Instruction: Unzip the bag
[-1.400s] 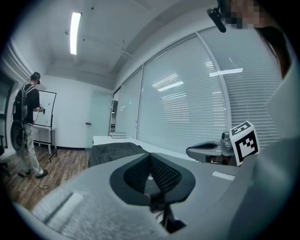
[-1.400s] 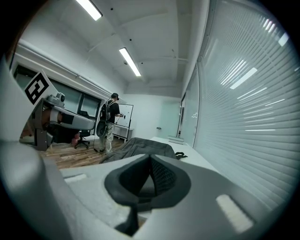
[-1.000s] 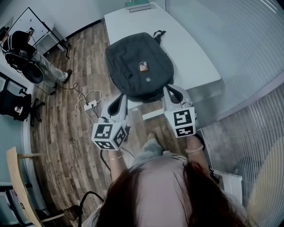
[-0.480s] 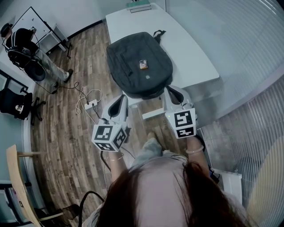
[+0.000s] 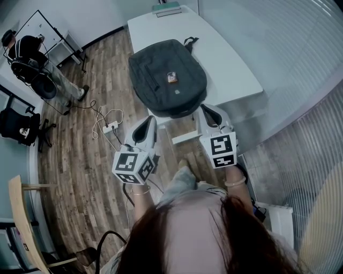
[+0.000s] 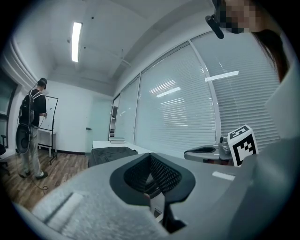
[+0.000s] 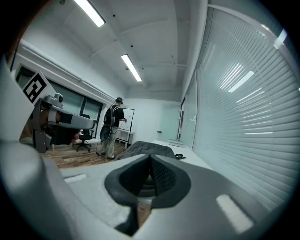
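Note:
A dark backpack (image 5: 167,75) lies flat on the white table (image 5: 225,59), with a small tag (image 5: 172,77) on its top face. It also shows ahead in the left gripper view as the backpack (image 6: 110,154), and in the right gripper view as the backpack (image 7: 147,149). My left gripper (image 5: 149,121) hovers off the table's near edge, left of the bag's near end, jaws shut on nothing. My right gripper (image 5: 207,109) hangs at the bag's near right corner, also shut and empty. Neither touches the bag. Each gripper view shows closed jaws, the left gripper (image 6: 151,159) and the right gripper (image 7: 151,160).
A person (image 5: 32,59) with a backpack stands by a whiteboard at the far left. A power strip and cables (image 5: 110,126) lie on the wooden floor. A flat stack (image 5: 166,6) sits at the table's far end. Blinds on a glass wall (image 5: 300,64) run along the right.
Both grippers have shifted a little and stand slightly back from the bag's near edge, which they overlapped before. Their jaws stay shut. The bag has not moved.

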A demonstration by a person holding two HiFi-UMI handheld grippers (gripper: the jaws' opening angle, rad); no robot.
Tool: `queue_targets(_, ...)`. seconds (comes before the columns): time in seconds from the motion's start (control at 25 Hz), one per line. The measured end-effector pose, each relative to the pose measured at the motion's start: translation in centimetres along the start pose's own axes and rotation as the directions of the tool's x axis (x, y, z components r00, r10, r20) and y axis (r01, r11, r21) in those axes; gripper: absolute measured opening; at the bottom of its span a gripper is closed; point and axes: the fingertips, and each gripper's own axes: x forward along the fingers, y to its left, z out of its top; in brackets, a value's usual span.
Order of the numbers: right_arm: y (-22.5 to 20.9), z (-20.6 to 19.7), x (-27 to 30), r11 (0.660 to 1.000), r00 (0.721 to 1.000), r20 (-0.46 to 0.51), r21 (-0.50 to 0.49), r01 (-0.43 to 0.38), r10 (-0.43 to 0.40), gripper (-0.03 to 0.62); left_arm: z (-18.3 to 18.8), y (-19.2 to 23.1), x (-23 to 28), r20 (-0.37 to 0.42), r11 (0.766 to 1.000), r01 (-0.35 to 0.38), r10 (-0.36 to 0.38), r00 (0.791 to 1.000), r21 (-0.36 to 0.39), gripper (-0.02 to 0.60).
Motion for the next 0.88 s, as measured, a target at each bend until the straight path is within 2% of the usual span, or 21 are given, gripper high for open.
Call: queue_targets(0.88, 1.6, 0.0, -2.8, 1.000, 1.000, 0.002, 0.005, -0.002, 0.002, 0.003, -0.4, -2.2, -2.7, 0.006, 1.000, 0.022, -0.022, 1.000, 0.003, 0.009)
